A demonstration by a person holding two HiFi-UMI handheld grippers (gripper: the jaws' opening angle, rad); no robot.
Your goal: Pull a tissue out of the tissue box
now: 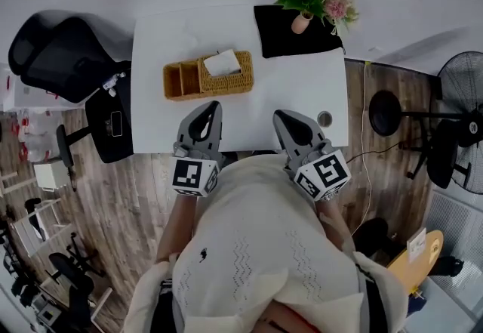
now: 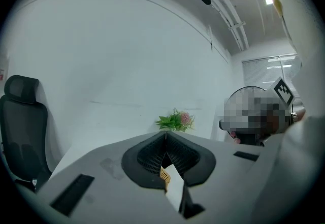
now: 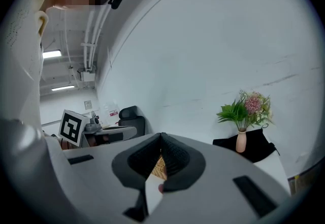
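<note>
We stand at a white table (image 1: 302, 90). Our left gripper (image 1: 215, 105) and right gripper (image 1: 278, 113) hover over its near edge, each with its jaws pressed together on nothing. Ahead of the left one sits the woven tissue box (image 1: 230, 82), a white tissue (image 1: 222, 63) poking from its top.

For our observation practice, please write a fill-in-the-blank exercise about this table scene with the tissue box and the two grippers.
The tissue sticking out of the tissue box is ____ in colour.
The vase stands on a ____ cloth.
The left gripper and right gripper both have ____ jaws.
Missing words: white; black; shut.
</note>
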